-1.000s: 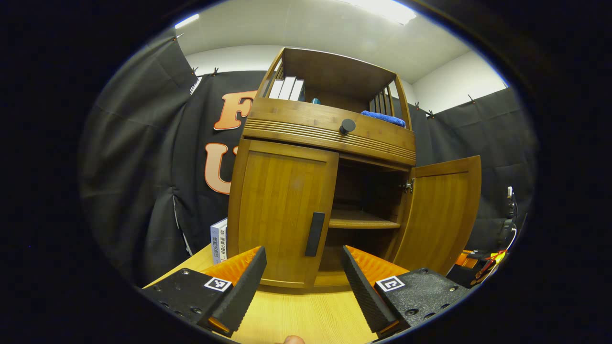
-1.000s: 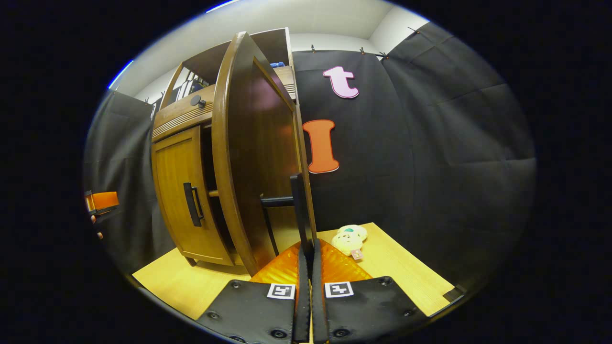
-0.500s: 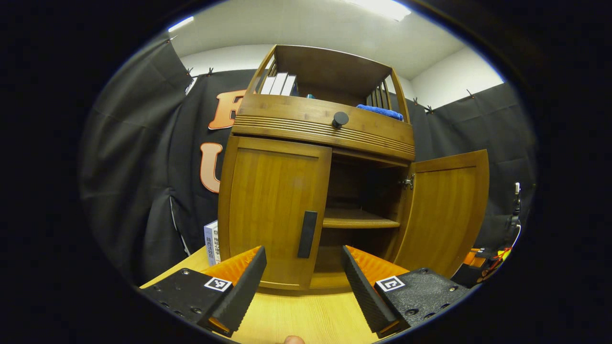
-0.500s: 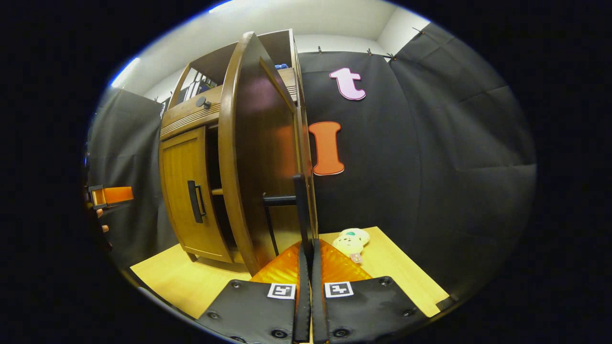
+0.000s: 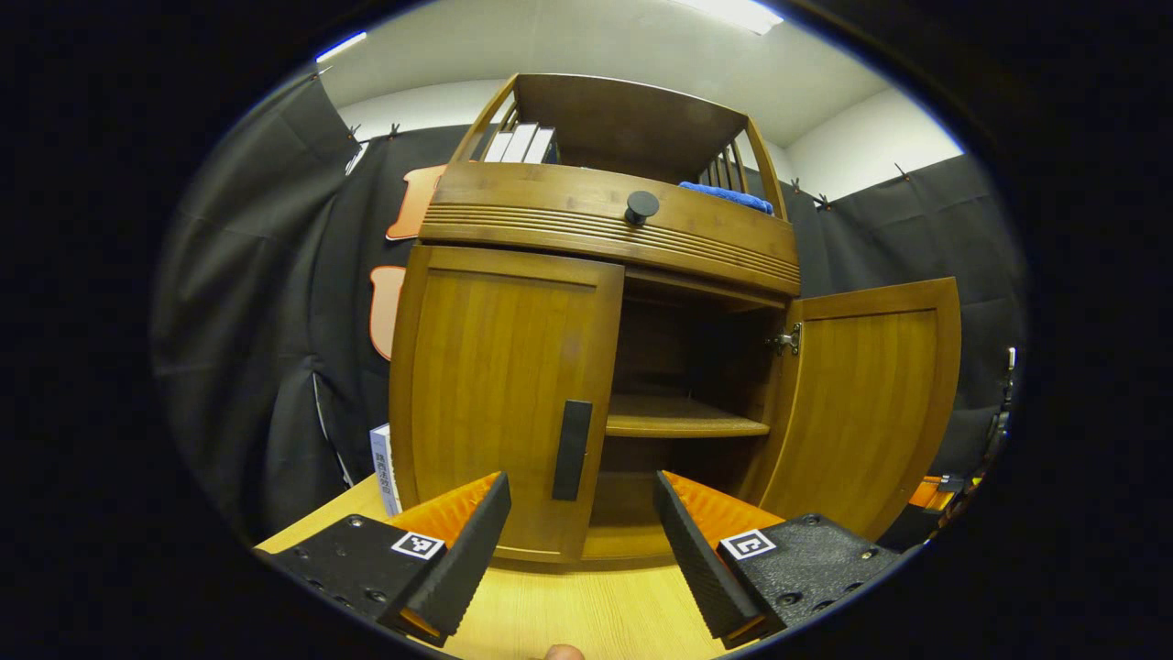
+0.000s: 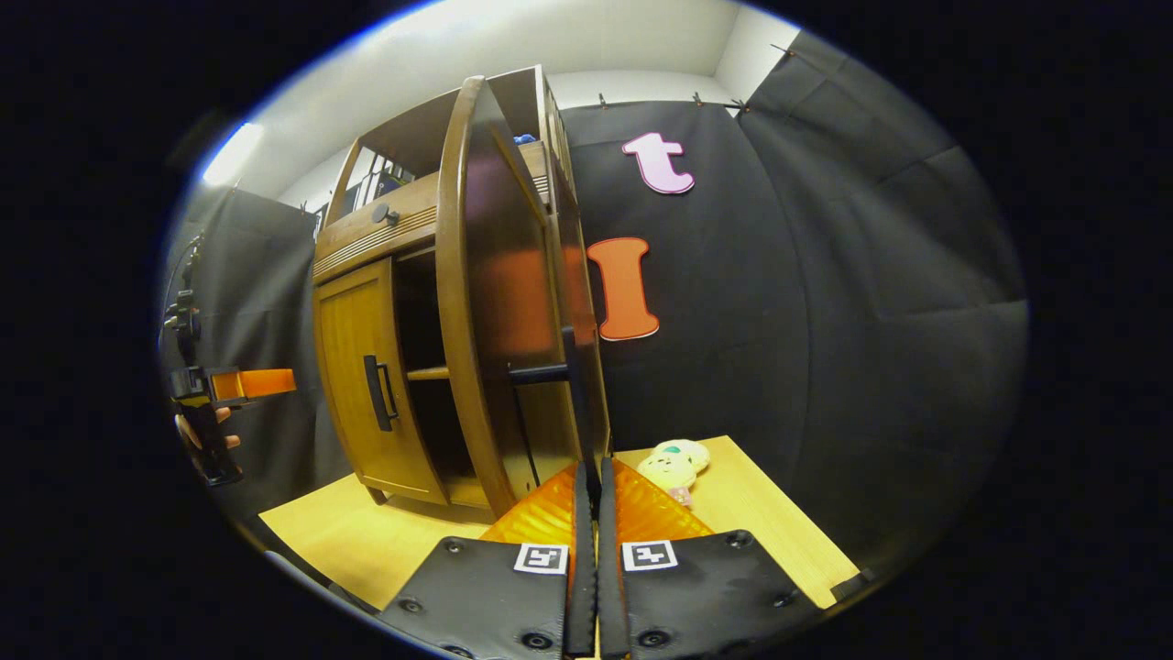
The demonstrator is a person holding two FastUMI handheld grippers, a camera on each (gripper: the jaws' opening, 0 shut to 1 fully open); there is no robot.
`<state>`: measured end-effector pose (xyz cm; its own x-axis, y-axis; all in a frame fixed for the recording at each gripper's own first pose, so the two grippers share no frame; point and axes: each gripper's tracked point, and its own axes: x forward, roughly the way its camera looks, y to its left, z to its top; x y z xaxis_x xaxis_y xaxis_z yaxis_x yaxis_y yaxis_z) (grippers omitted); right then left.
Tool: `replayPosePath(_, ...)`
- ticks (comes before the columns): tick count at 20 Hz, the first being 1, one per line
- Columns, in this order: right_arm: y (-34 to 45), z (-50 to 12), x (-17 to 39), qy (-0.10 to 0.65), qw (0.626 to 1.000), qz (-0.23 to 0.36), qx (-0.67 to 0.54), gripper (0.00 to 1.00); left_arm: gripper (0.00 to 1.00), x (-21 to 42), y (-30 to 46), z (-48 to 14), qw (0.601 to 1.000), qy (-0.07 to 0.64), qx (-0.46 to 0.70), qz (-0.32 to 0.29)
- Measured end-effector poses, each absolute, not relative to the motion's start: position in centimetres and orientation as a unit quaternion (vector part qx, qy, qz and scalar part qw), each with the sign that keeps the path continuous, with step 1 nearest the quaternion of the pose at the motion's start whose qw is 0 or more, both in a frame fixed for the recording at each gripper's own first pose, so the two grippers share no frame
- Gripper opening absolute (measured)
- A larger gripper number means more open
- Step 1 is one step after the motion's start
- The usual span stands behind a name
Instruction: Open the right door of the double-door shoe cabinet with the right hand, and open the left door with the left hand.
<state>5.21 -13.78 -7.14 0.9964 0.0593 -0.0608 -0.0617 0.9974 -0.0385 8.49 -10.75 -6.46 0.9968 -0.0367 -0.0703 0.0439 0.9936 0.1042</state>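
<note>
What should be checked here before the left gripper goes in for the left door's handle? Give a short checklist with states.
1. Right door swung open: ok.
2. Left door shut, waiting to be opened: ok.
3. Left gripper open wide enough for the left door's handle: ok.
4. Handle lined up between the left gripper's fingers: ok, it sits just above the gap.
5. Left gripper touching the handle: not ok, it is short of it.
6. Right gripper shut on the right door's handle: ok, the bar runs down between its fingers.
</note>
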Motion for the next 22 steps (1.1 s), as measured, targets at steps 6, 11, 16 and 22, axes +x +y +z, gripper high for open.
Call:
replayPosePath(6,-15.0,-7.3,2.9,0.032,0.999,0.021,-0.004,0.09,0.92,11.0,-11.2,-8.8,0.997,0.050,0.055,-0.015)
replayPosePath(11,-16.4,-5.6,1.5,0.007,1.000,-0.010,-0.016,0.29,0.92,13.3,-11.3,-9.6,0.997,0.053,0.063,-0.015)
replayPosePath(16,-16.7,-4.3,0.1,-0.009,0.999,-0.024,-0.025,0.80,0.97,16.7,-10.6,-9.8,0.996,0.038,0.085,-0.007)
replayPosePath(22,-17.5,-3.1,-0.9,-0.020,0.999,-0.046,-0.021,0.98,0.95,20.0,-10.1,-10.2,0.994,0.022,0.107,-0.009)
